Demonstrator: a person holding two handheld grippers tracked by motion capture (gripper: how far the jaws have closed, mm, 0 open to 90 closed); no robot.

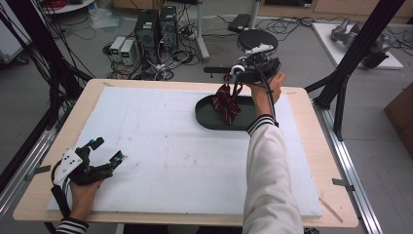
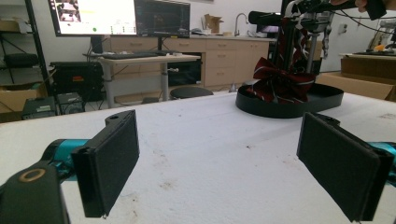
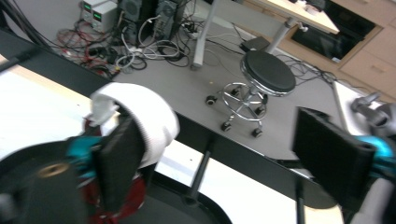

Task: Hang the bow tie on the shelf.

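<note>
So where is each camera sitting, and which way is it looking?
High view: above the person's side, looking forward and down at the table; both forearms, left gripper, right gripper.
Left gripper view: low on the table, facing the black tray; own wide jaws.
Right gripper view: above the tray, tilted toward a stool; own jaws.
All share the red striped cloth.

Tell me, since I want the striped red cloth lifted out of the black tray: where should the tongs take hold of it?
Probably at the raised peak of the striped red cloth. It lies bunched in the black tray, with folds standing well above the rim, so a descent from straight above lets the jaws close across a fold clear of the tray wall. The right tongs hang open just above it.
</note>
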